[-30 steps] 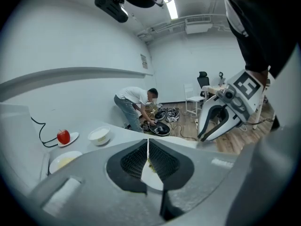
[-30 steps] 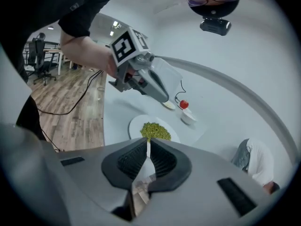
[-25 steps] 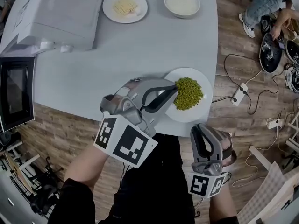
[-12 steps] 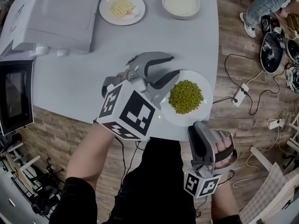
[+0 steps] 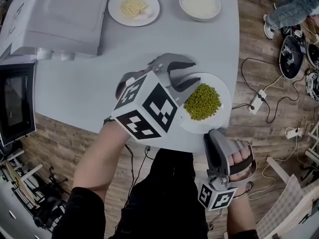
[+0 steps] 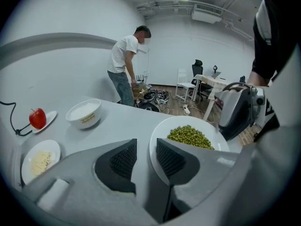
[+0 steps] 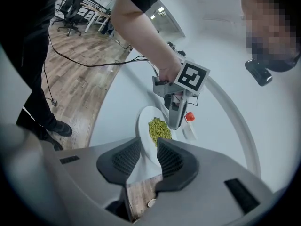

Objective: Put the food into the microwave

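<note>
Two grippers: both jaw pairs had just been opening and stood spread at opposite sides of one plate.
Left gripper (image 5: 195,71): its jaws straddled the plate's left rim. In the left gripper view (image 6: 146,147) the rim ran up the gap close to the right pad, with neither pad pressing on it.
Right gripper (image 5: 213,133): it sat at the plate's near edge. In the right gripper view (image 7: 149,147) the rim lay between the parted pads and was not pinched.
Plate (image 5: 223,90): white, it rested on the table's near edge, just beside the person's body.
Peas (image 5: 202,101): a green heap filled the plate's middle.
Microwave (image 5: 55,14): the white box stood at the table's far left, well apart from the plate. Its dark-windowed door (image 5: 17,101) showed below it.
Table (image 5: 124,44): grey and rounded.
Other dishes: a plate of pale yellow food (image 5: 133,6) and a white bowl (image 5: 200,3) sat at the far edge.
Red fruit (image 6: 37,117): it sat on a small dish.
Bystander (image 6: 123,65): stood bent over beyond the table.
</note>
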Demonstrator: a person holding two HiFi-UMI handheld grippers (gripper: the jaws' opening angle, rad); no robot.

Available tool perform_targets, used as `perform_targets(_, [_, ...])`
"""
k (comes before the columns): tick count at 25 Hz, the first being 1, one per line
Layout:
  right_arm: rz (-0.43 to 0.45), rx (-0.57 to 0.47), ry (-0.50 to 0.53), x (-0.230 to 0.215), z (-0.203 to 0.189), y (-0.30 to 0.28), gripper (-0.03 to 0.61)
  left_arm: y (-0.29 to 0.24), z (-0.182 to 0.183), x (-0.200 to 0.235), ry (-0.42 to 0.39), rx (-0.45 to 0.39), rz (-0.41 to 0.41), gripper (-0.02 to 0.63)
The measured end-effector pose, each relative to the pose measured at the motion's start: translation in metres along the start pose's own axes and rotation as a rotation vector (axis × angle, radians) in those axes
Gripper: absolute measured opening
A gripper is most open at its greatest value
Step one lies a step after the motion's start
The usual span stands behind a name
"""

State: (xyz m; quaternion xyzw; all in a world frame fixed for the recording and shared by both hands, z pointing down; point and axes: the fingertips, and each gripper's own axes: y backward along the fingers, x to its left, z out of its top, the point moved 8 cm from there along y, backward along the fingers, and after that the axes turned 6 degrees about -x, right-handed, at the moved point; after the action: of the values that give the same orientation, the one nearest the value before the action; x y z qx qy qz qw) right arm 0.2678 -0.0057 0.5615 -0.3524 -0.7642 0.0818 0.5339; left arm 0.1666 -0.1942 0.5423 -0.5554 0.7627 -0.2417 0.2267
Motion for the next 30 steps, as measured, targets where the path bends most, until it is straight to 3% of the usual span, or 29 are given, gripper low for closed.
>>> perform_targets(17, [-0.041,-0.004,0.171,-0.002,0.005,-0.008,0.107,-0.005,0.004,0.004,0.023,0.042,-0.096,0.086])
perform_targets(23, [-0.053,0.0,0.176,-0.004,0.003,-0.012,0.109,-0.007,0.005,0.001,0.034,0.062,-0.135,0.086])
perform_targets(30, [-0.082,0.008,0.204,-0.004,0.004,-0.016,0.109,-0.006,0.004,0.005,0.054,0.069,-0.122,0.086])
